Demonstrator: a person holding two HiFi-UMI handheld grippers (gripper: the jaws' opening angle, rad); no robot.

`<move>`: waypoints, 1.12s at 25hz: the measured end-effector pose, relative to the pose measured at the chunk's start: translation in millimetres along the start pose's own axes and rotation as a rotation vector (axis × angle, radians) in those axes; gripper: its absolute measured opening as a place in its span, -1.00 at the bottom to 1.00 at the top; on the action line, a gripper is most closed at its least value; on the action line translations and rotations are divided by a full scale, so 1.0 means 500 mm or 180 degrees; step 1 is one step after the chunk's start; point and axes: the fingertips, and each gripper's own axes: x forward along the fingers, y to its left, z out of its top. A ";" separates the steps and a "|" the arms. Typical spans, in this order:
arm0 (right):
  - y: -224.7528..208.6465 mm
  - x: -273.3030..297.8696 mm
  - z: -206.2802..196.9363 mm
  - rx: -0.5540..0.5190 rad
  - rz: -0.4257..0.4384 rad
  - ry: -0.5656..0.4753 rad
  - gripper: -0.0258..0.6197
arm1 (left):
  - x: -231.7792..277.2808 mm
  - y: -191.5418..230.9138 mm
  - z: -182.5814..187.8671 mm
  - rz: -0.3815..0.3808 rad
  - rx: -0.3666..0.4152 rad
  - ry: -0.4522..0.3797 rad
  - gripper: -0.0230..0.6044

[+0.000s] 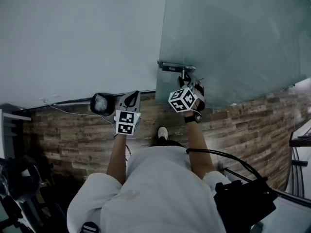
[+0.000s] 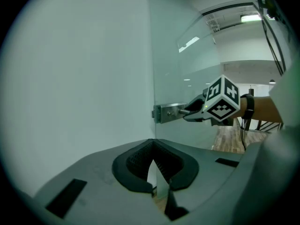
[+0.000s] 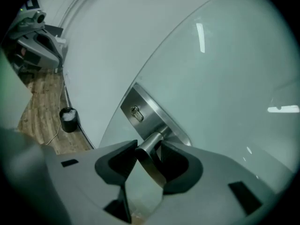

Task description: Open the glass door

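Observation:
The glass door point(image 1: 233, 33) stands ahead of me, beside a white wall point(image 1: 77, 38). Its steel lock plate point(image 1: 176, 67) sits at the door's left edge. My right gripper point(image 1: 187, 81) is at that plate. In the right gripper view the lever handle point(image 3: 150, 161) runs out from the lock plate point(image 3: 140, 114) and lies between the jaws of the right gripper point(image 3: 149, 145), which stand open around it. My left gripper point(image 1: 130, 98) hangs left of the door, facing the wall, shut and empty. From the left gripper view point(image 2: 153, 146) the right gripper point(image 2: 187, 112) shows against the plate point(image 2: 166, 111).
A small black bin point(image 1: 102, 103) stands on the wood floor at the foot of the wall, with a thin cable point(image 1: 63, 110) beside it. Dark equipment point(image 1: 19, 178) is at my lower left. A black bag point(image 1: 248, 203) hangs at my right side.

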 end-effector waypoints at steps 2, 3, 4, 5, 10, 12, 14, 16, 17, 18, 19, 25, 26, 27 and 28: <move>-0.023 0.036 0.001 0.0022 -0.0030 0.0030 -0.43 | 0.029 -0.016 0.013 -0.0062 0.0054 0.0010 -0.93; -0.033 0.055 0.004 0.0033 -0.0038 0.0037 -0.43 | 0.043 -0.018 0.020 -0.0083 0.0081 0.0017 -0.93; -0.039 0.070 0.009 0.0040 -0.0047 0.0044 -0.43 | 0.054 -0.016 0.026 -0.0093 0.0104 0.0027 -0.93; -0.044 0.082 0.015 0.0041 -0.0059 0.0053 -0.43 | 0.062 -0.012 0.031 -0.0099 0.0122 0.0037 -0.93; -0.058 0.120 0.036 -0.0067 -0.0154 0.0149 -0.43 | 0.101 -0.020 0.067 -0.0243 0.0197 0.0036 -0.93; -0.063 0.127 0.039 -0.0081 -0.0178 0.0210 -0.43 | 0.127 -0.039 0.078 -0.0364 0.0244 0.0020 -0.93; -0.070 0.131 0.044 -0.0026 -0.0198 0.0160 -0.43 | 0.159 -0.055 0.086 -0.0511 0.0316 0.0010 -0.93; -0.080 0.118 0.041 0.0102 -0.0279 -0.0046 -0.43 | 0.193 -0.075 0.097 -0.0741 0.0388 -0.0005 -0.93; -0.082 0.101 0.034 0.0146 -0.0388 -0.0182 -0.38 | 0.209 -0.087 0.102 -0.0876 0.0413 -0.0027 -0.93; -0.079 0.080 0.024 0.0161 -0.0527 -0.0316 -0.35 | 0.226 -0.100 0.107 -0.1000 0.0432 -0.0063 -0.93; -0.071 0.061 0.010 0.0190 -0.0649 -0.0414 -0.34 | 0.243 -0.110 0.113 -0.1105 0.0451 -0.0106 -0.93; 0.013 -0.163 -0.253 0.2006 -0.1020 0.0032 -0.35 | 0.247 -0.309 0.128 -0.2124 0.0571 -0.0307 -0.93; 0.032 -0.250 -0.315 0.2324 -0.1180 0.0155 -0.35 | 0.207 -0.381 0.119 -0.2374 0.0580 -0.0332 -0.93; 0.053 -0.345 -0.372 0.2590 -0.1357 0.0270 -0.35 | 0.158 -0.455 0.105 -0.2601 0.0595 -0.0334 -0.93; 0.068 -0.438 -0.420 0.2808 -0.1551 0.0380 -0.35 | 0.108 -0.526 0.091 -0.2816 0.0626 -0.0319 -0.93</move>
